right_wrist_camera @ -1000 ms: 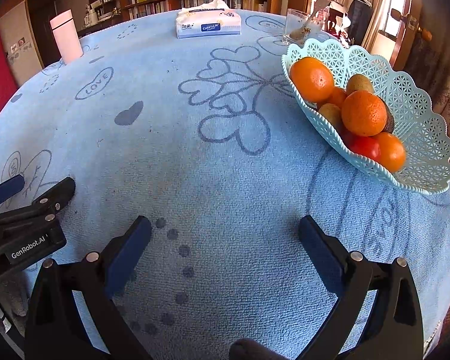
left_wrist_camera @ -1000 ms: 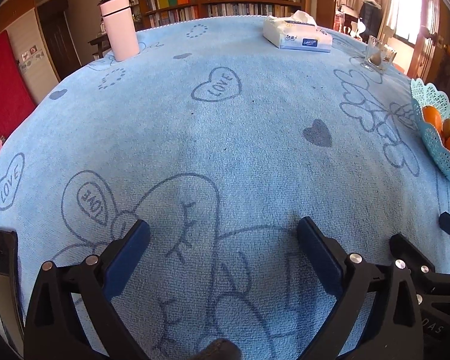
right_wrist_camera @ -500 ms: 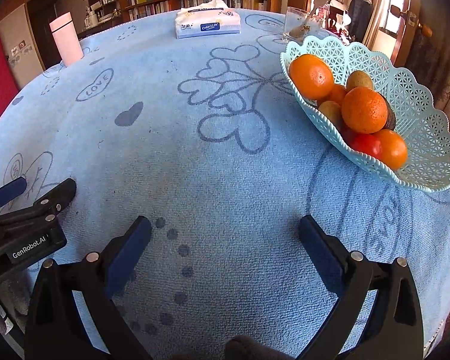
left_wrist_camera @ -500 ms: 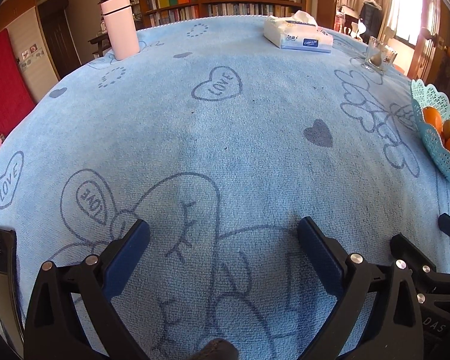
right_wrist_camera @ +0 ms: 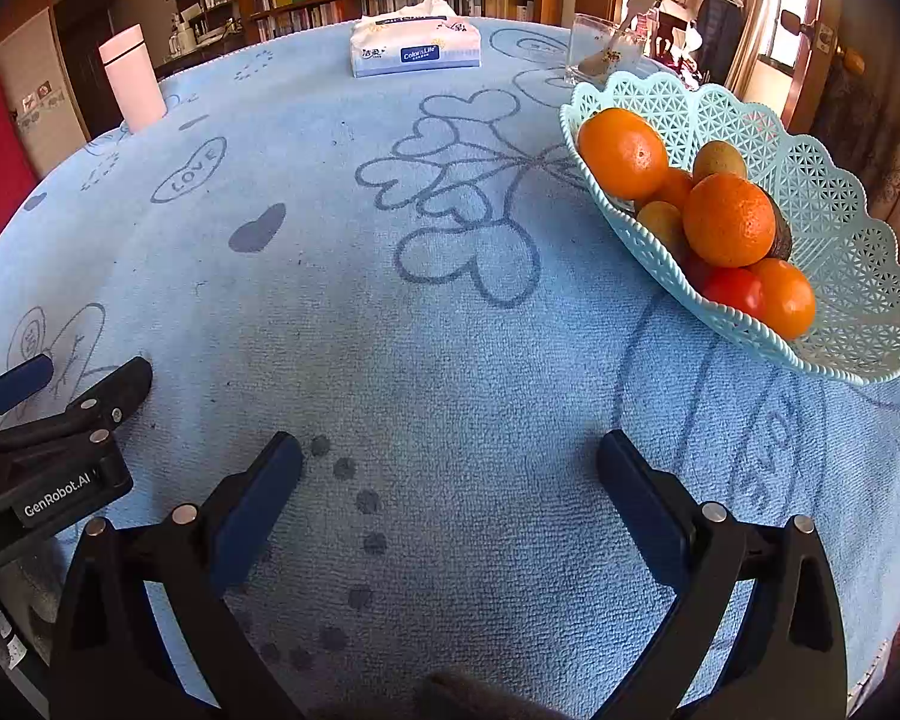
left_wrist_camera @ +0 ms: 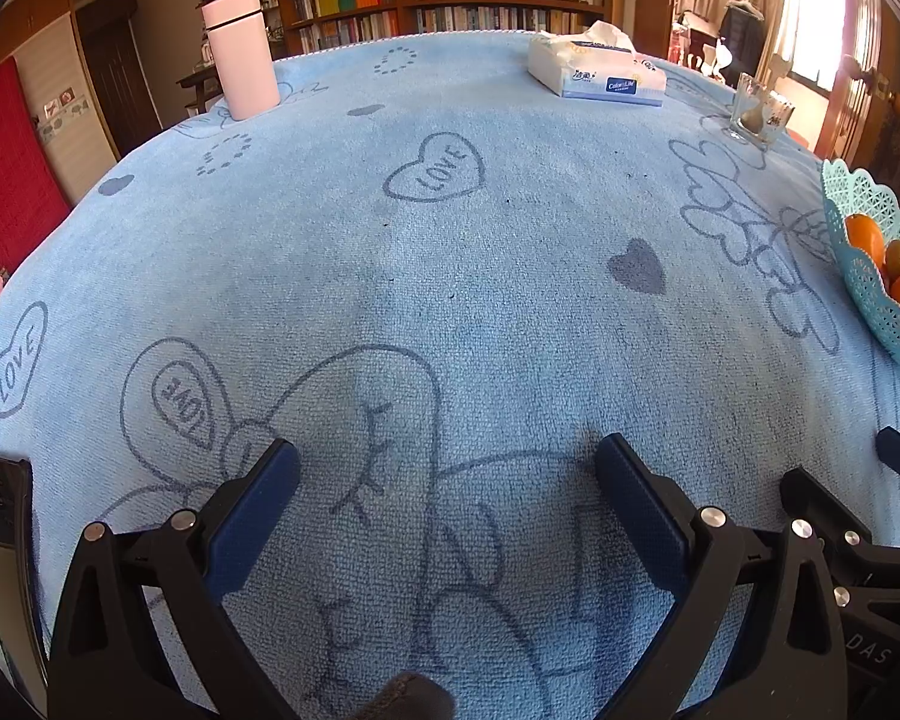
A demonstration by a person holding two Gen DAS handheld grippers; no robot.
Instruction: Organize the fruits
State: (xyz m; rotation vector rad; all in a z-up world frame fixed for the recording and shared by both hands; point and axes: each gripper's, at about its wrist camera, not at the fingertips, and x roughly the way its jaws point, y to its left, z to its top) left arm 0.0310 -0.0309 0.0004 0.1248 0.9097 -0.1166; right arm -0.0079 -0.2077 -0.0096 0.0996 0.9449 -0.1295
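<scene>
**Both claws idle, fruit piled in the basket**

Ahead and to the right of the right claw [right_wrist_camera: 450, 498], the pale turquoise lattice plastic basket [right_wrist_camera: 834, 222] sits on the light blue towelling tablecloth with heart and "LOVE" prints [right_wrist_camera: 450, 348]. It holds the task's fruit in a heap: a large orange at the near-left rim [right_wrist_camera: 623, 153], a second orange [right_wrist_camera: 729, 219] on top of the pile, a smaller orange-red fruit [right_wrist_camera: 786, 297] beside a red tomato-like one [right_wrist_camera: 732, 291], and brownish-green kiwi-like fruits [right_wrist_camera: 719, 161] behind.

Over the last second almost nothing has changed: the basket has slid only slightly in the right view, and the left view is practically the same. Neither claw has started toward anything. The right claw stands released, its blue-padded fingers [right_wrist_camera: 252, 510] spread wide over bare cloth, gripping nothing. The left claw [left_wrist_camera: 447, 510] is likewise spread and empty, with the basket far off to its right edge.

No loose fruit shows on the cloth in either view, so the sorting looks either finished or paused; which of the two cannot be told.

Well beyond both claws stand a pale pink cylindrical flask [left_wrist_camera: 240, 54], a white and blue tissue pack [right_wrist_camera: 415, 48] and a clear drinking glass [right_wrist_camera: 594, 51], all apart from the basket.
</scene>
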